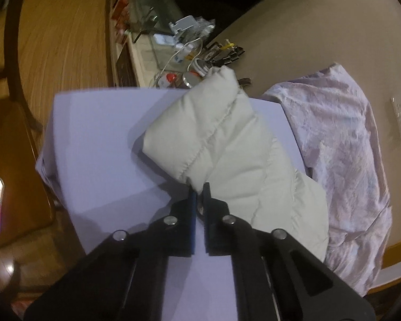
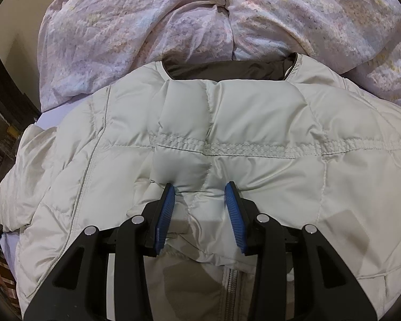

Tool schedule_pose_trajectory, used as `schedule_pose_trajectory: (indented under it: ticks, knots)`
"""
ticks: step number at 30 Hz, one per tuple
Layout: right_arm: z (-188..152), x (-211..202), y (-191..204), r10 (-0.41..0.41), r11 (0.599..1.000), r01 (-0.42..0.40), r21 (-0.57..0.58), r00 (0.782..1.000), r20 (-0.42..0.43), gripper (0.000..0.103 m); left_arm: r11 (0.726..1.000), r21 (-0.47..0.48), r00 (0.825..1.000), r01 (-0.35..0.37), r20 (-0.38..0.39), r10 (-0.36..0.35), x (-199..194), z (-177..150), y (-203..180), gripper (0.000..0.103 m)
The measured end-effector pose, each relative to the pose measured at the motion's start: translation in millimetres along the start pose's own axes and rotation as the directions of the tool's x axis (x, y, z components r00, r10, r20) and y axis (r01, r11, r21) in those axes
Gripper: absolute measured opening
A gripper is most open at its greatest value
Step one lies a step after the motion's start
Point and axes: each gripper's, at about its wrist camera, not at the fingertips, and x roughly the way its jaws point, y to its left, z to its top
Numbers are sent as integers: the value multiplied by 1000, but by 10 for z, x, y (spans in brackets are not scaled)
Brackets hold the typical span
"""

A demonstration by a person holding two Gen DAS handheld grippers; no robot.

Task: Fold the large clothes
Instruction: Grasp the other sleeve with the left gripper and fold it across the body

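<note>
Puffy off-white quilted jacket [image 2: 227, 139] lay spread on the pale lavender sheet [image 1: 99, 139]. Left gripper [image 1: 199, 187] was pinched closed on its sleeve cuff; right gripper [image 2: 200, 190] sat half-spread, straddling a bulge of fabric.

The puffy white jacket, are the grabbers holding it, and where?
Yes. The left gripper is shut on the puffy white jacket's sleeve end. The right gripper pinches a fold on its body.
</note>
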Motion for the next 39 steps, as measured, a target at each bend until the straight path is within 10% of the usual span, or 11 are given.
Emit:
schedule_pose_trajectory:
  ticks: [12, 25, 39]
  knots:
    - [4, 20, 111, -62, 996, 62, -66, 998, 1, 42, 938, 340, 989, 60, 109, -103, -431, 61, -1432, 1]
    - [-1, 28, 151, -102, 988, 102, -112, 995, 7, 43, 703, 676, 964, 220, -39, -264, -482, -1053, -3025, 1]
    - [-136, -147, 88, -114, 984, 119, -134, 993, 43, 56, 535, 769, 932, 350, -231, -277, -221, -2117, -3646, 1]
